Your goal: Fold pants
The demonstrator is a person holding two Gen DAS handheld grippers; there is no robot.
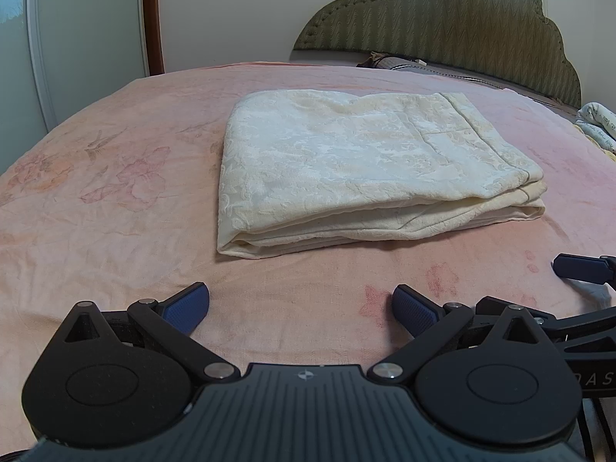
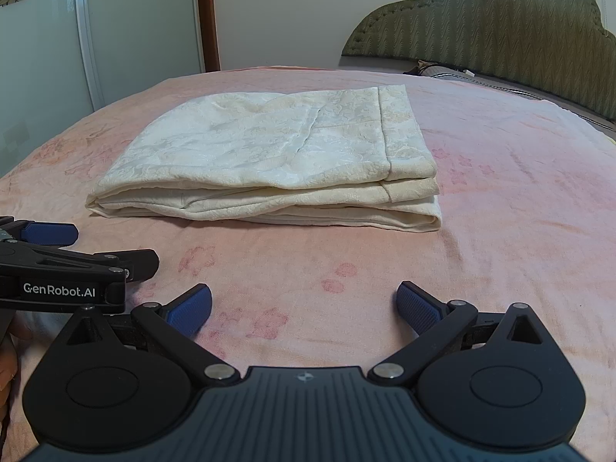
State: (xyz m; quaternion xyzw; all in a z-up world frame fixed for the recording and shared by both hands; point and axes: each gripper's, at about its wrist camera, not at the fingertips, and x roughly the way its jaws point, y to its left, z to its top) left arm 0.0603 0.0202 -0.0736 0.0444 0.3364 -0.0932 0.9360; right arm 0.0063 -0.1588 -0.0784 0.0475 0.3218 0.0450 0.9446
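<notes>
On the pink floral bedspread (image 1: 115,208), near the middle of the bed, lie the cream pants (image 1: 369,169), already folded into a compact, roughly rectangular stack of several layers. A patterned weave and a hemmed band show on the top layer in the right wrist view, and the stacked edges face both cameras. The bundle lies flat, with no loose leg or waistband trailing out, which suggests that the folding is complete or very nearly so.

The left gripper (image 1: 300,310) hovers low over the bedspread on the near side of the pants, clear of them. Its blue pads (image 1: 186,310) are spread wide apart and hold nothing. The right gripper (image 2: 304,310) stands likewise: jaws wide, empty, apart from the cloth, aimed at the near edge of the stack. Each tool appears at the margin of the other's view, so the two sit side by side and close together.

This withdrawn, open posture is consistent with a release: the fabric rests on its own weight and needs no restraint. A green padded headboard (image 1: 442,19) closes the far end of the bed, with a pillow (image 1: 400,62) at its foot and another patterned cloth (image 1: 598,123) at the right margin. Should a further fold be wanted, the thick layered edge would call for a deep, wide bite, since thin layers could slip out separately.
</notes>
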